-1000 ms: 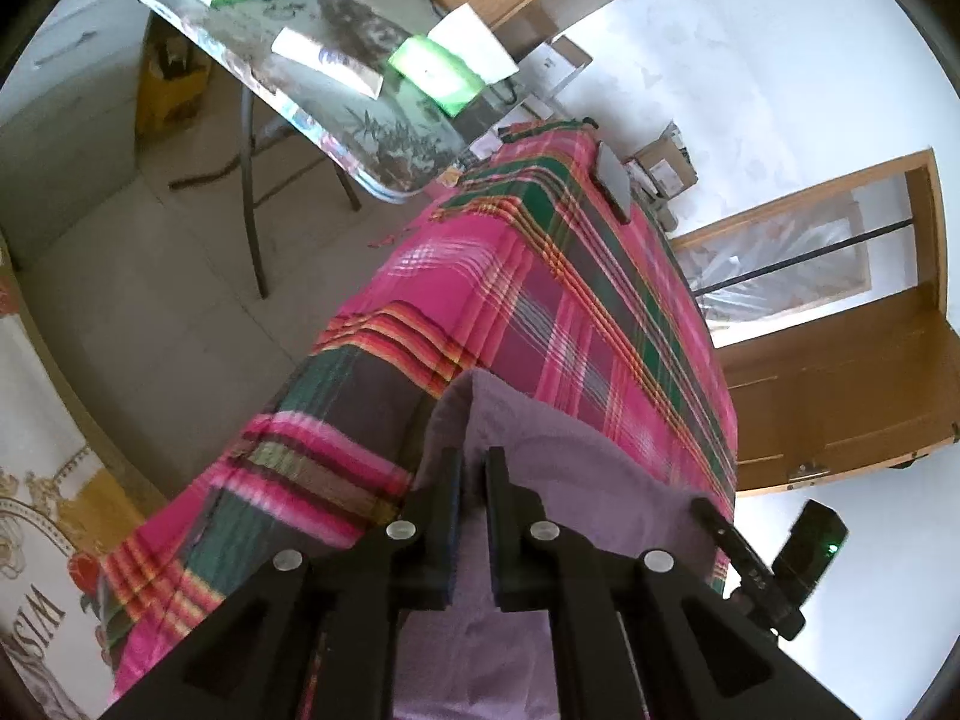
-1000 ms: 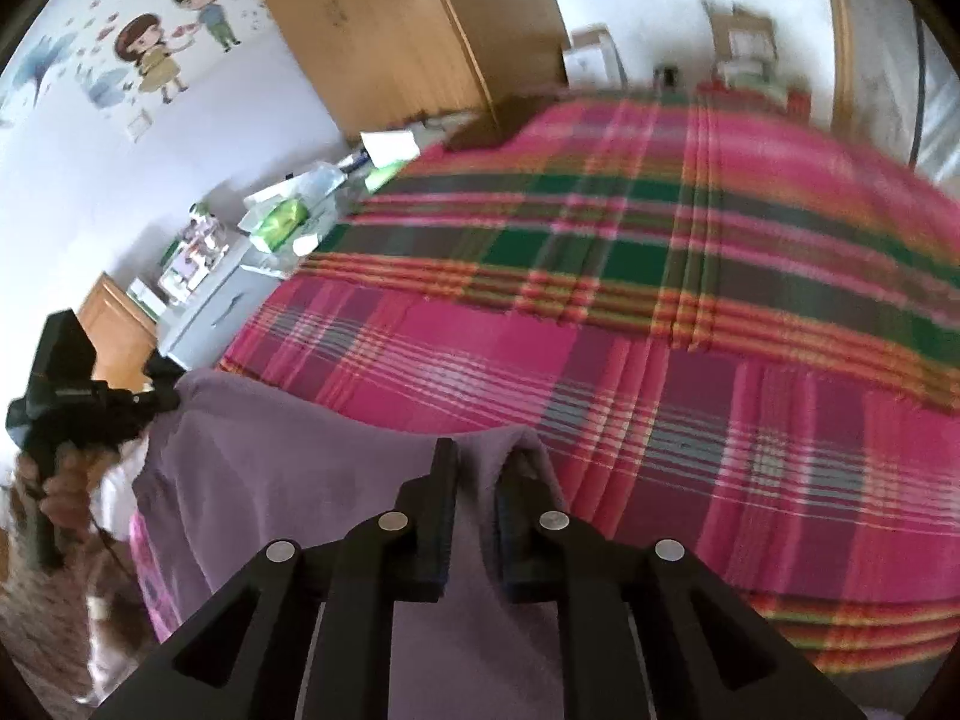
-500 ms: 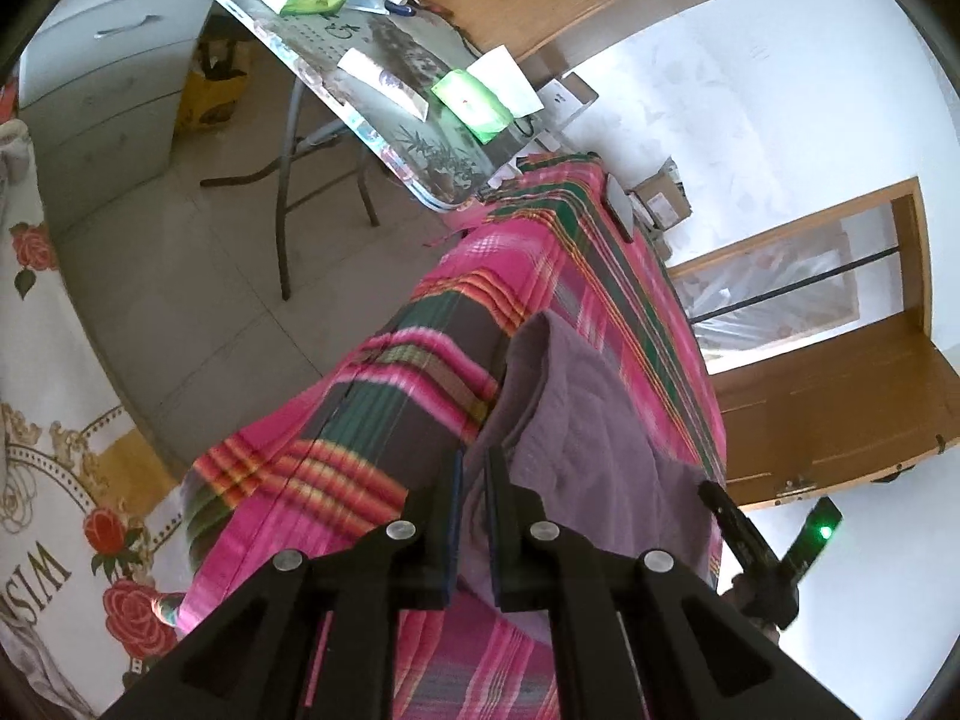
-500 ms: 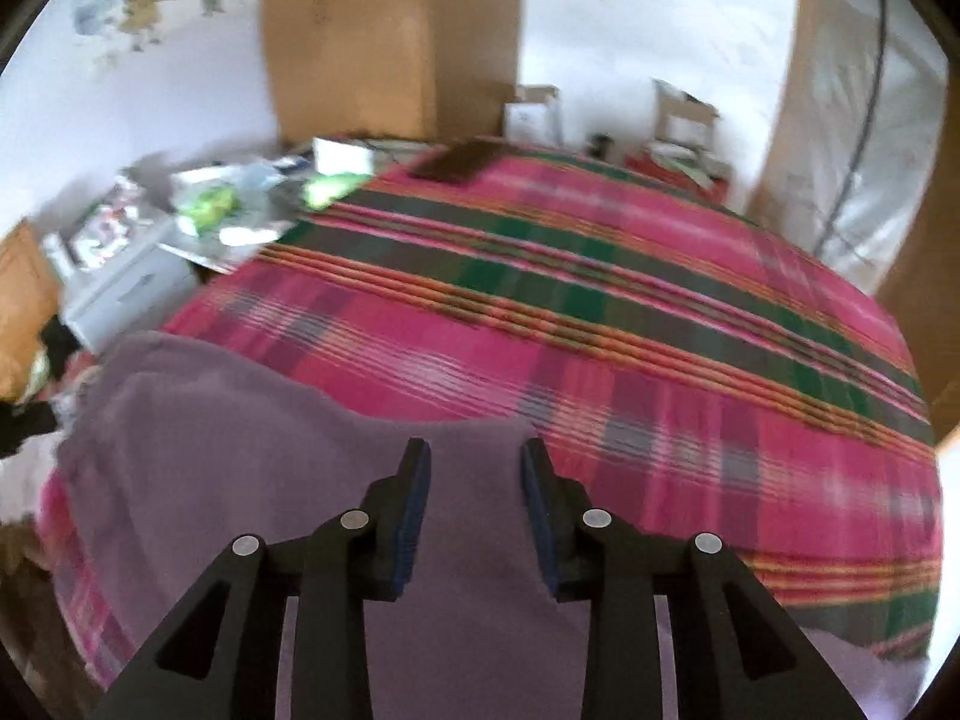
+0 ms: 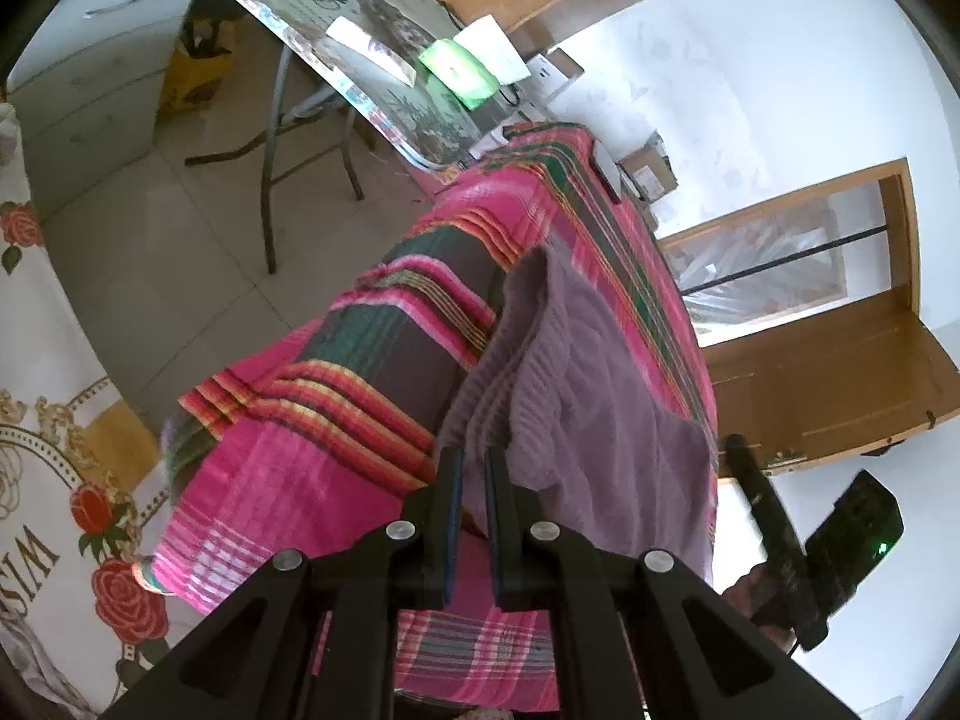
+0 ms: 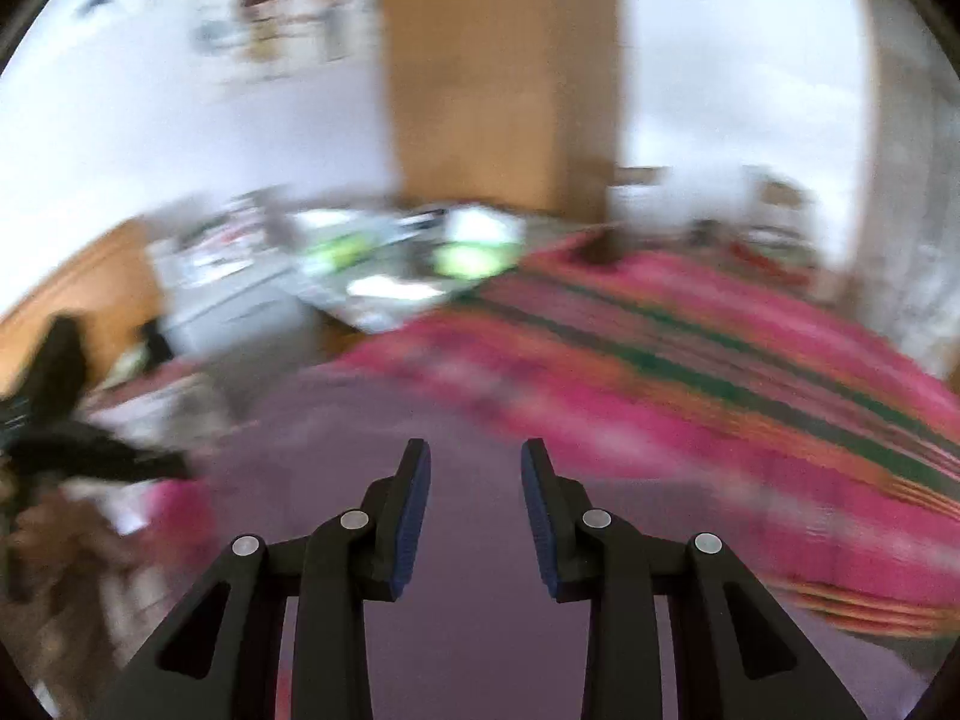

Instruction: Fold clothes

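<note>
The left gripper [image 5: 474,480] is pinching a ribbed edge of the purple garment [image 5: 600,396], its fingers [image 5: 449,504] drawn nearly together with the knit bunching up between them. Just ahead of those fingers the cloth is rising in a doubled ridge, then spreading flat to their right over the plaid bedspread [image 5: 336,420]. Left of the fingers the bedspread is hanging over the bed's corner; beyond them a cluttered desk [image 5: 384,90] is standing on the tiled floor.

The right gripper [image 6: 475,483] is holding nothing: its fingers [image 6: 414,498] are standing wide apart, with purple garment [image 6: 468,630] lying under and between them. This view is smeared with motion, so nothing past the fingers is reading sharply; the bedspread [image 6: 720,396] is stretching away ahead and to their right.

The garment is lying on the bed near its corner, partly doubled over, held at one edge only. With a single grip, the risk is that a pull from the left side will drag the whole piece toward the bed's edge rather than crease it, since nothing is anchoring the far side. The knit is bunching unevenly in the pinch, so the fold may come out skewed.
</note>
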### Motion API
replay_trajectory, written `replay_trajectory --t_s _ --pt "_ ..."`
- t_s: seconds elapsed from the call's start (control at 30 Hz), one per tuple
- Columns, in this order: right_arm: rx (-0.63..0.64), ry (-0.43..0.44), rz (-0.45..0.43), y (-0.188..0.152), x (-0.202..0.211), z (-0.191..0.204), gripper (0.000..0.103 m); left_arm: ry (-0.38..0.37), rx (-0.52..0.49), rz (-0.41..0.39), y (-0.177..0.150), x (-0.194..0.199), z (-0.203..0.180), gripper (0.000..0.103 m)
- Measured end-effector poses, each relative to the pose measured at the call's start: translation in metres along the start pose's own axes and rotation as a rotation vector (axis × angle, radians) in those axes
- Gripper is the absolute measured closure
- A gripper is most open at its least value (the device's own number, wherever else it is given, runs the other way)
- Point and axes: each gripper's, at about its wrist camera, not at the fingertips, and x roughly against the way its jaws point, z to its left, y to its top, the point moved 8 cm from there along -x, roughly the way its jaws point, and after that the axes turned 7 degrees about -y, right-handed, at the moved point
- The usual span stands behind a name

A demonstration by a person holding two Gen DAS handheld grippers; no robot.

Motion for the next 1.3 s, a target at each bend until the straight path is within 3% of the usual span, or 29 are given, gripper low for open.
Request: replay_trajectory --t_s 0.27,0.47,0.63,0.7,0.8,0.83,0.97,1.17,1.3 --pt "0.225 0.295 0.012 -0.015 -0.001 0.116 0.069 -0.032 0.019 0.015 0.001 -0.007 0.0 0.093" --pt "0.345 0.26 0.027 -0.028 -0.015 0.152 0.069 -0.073 0.03 0.008 0.003 -0.008 -0.004 0.093" --pt "0.418 0.167 0.014 -0.029 -0.028 0.163 0.069 -0.079 0.029 0.006 0.004 -0.008 -0.007 0.093" --pt "0.394 0.182 0.021 -0.028 -0.029 0.161 0.07 -0.084 0.028 -0.005 0.006 -0.004 -0.008 0.093" --pt "0.357 0.197 0.023 -0.025 -0.029 0.159 0.094 -0.073 0.02 -0.033 0.01 0.003 -0.008 0.09" --pt "0.339 0.195 0.018 -0.024 -0.027 0.156 0.096 -0.061 0.018 -0.048 0.013 0.006 -0.007 0.088" --pt "0.186 0.188 -0.026 -0.007 -0.015 0.129 0.098 -0.035 0.01 -0.07 0.021 0.008 -0.005 0.081" --pt "-0.065 0.232 -0.081 0.023 0.003 0.084 0.098 0.012 -0.067 -0.017 0.032 -0.014 -0.015 0.075" --pt "-0.132 0.234 -0.116 0.035 0.009 0.069 0.098 0.049 -0.147 -0.006 0.036 -0.028 -0.026 0.069"
